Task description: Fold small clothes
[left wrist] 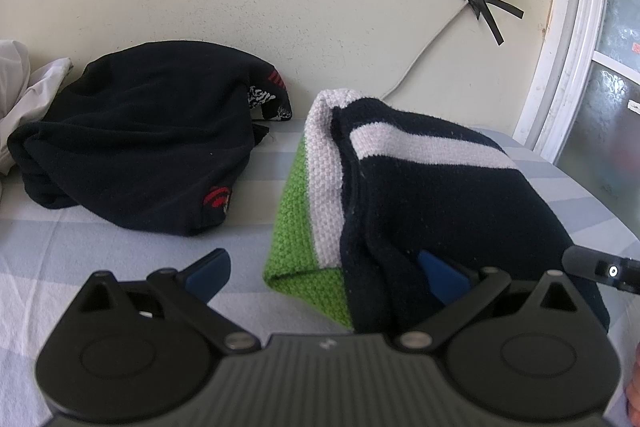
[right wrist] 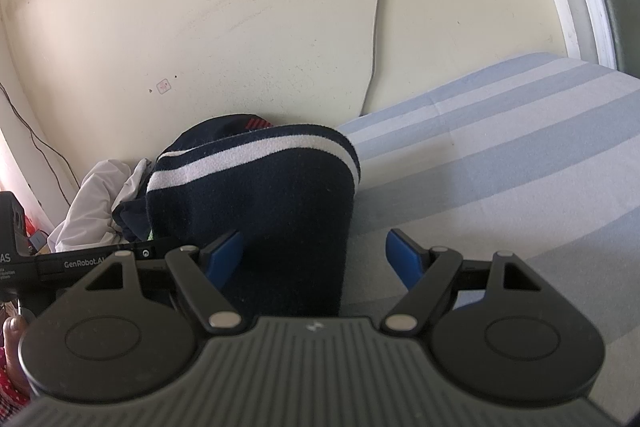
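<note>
A folded knit garment (left wrist: 420,195), navy with white and green bands, lies on the striped bed sheet (left wrist: 120,255). My left gripper (left wrist: 324,271) is open, its jaws set wide across the garment's near left corner; the right blue pad is against the navy fold. In the right wrist view the same garment (right wrist: 272,195) lies between the wide-open jaws of my right gripper (right wrist: 316,255), near its right edge. Neither gripper is closed on the cloth.
A crumpled black garment (left wrist: 144,143) with red marks lies to the left by the wall. White cloth (left wrist: 24,87) is bunched at the far left. A cable (left wrist: 424,55) taped to the wall runs down behind the bed. A window frame (left wrist: 568,39) stands at right.
</note>
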